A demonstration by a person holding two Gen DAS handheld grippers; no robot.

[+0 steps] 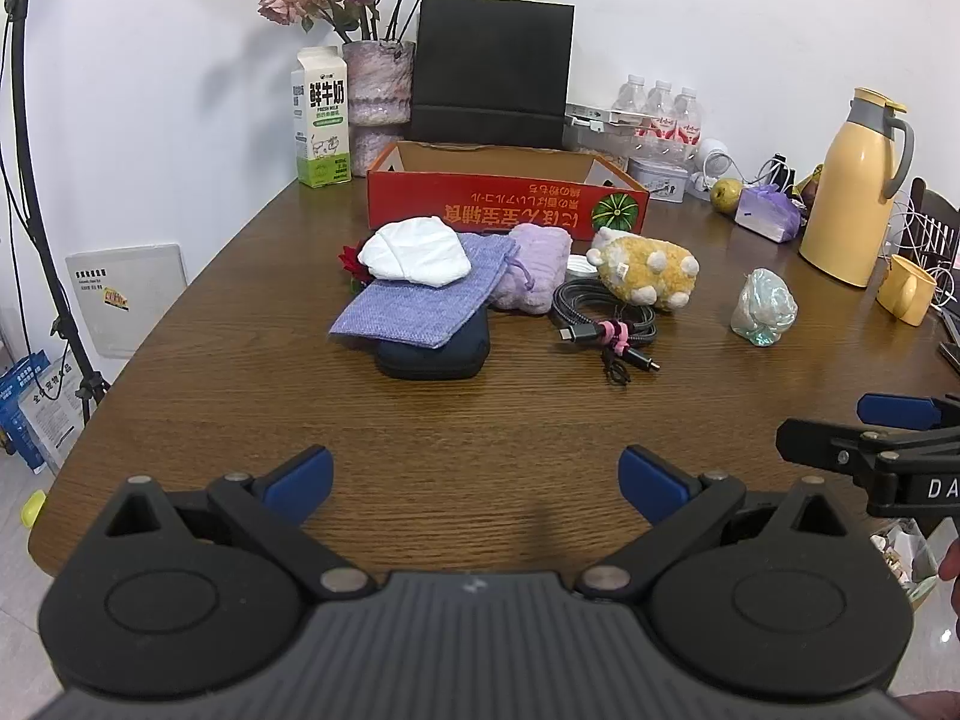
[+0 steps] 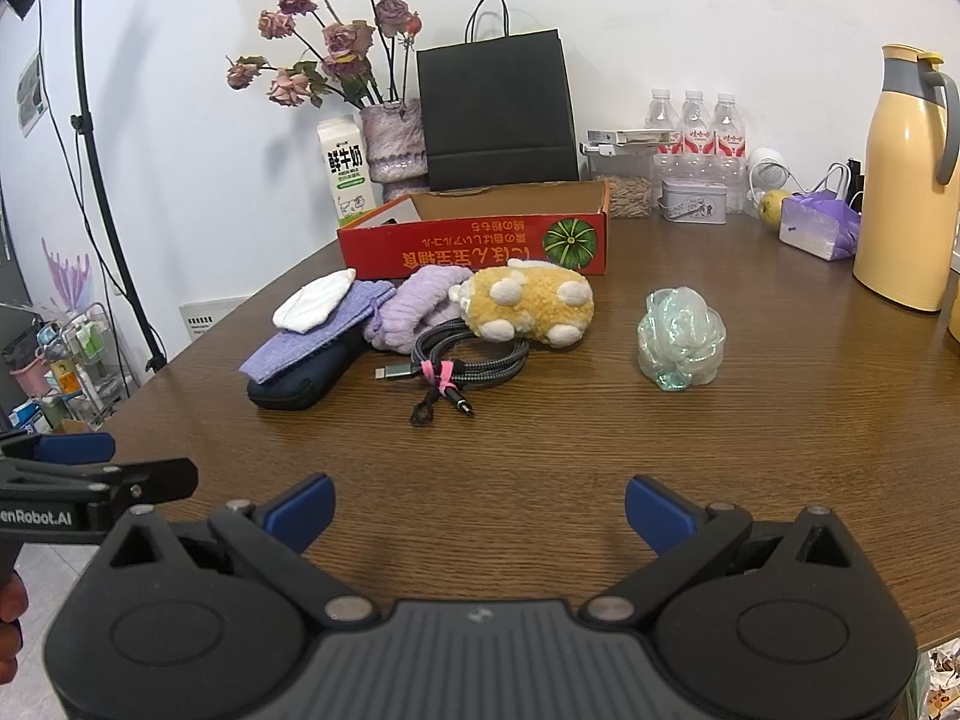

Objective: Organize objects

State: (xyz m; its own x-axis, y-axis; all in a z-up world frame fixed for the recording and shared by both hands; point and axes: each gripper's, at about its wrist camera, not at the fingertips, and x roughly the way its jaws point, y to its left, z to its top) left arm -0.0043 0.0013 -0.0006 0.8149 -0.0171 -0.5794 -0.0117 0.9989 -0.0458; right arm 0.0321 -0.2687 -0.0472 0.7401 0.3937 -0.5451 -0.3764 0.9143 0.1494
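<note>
1. In the middle of the wooden table (image 1: 480, 420) lies the clutter to be sorted: a white cloth bundle (image 1: 415, 260) on top of a lilac woven pouch (image 1: 420, 294), which in turn drapes over a dark zip case (image 1: 435, 354). The stacking suggests they were dropped there loosely, not arranged.
2. Just beside them rest a fuzzy purple item (image 1: 534, 273), a yellow plush toy (image 1: 645, 270) and a coiled cable (image 1: 606, 324) bound with a pink tie, the plush touching the coil's far edge. Something red (image 1: 351, 261) peeks out behind the bundle; I cannot tell what it is.
3. A crumpled iridescent wrap (image 2: 681, 339) sits well apart on the right.
4. Behind the pile stands an open red cardboard box (image 1: 507, 204), its mouth upward, probably the intended container.
5. The left gripper (image 1: 477, 474) hangs over the near edge with its blue pads spread wide, nothing between them.
6. The right gripper (image 2: 480, 504) is likewise spread and empty, angled down at the table, so either could reach in first.
</note>
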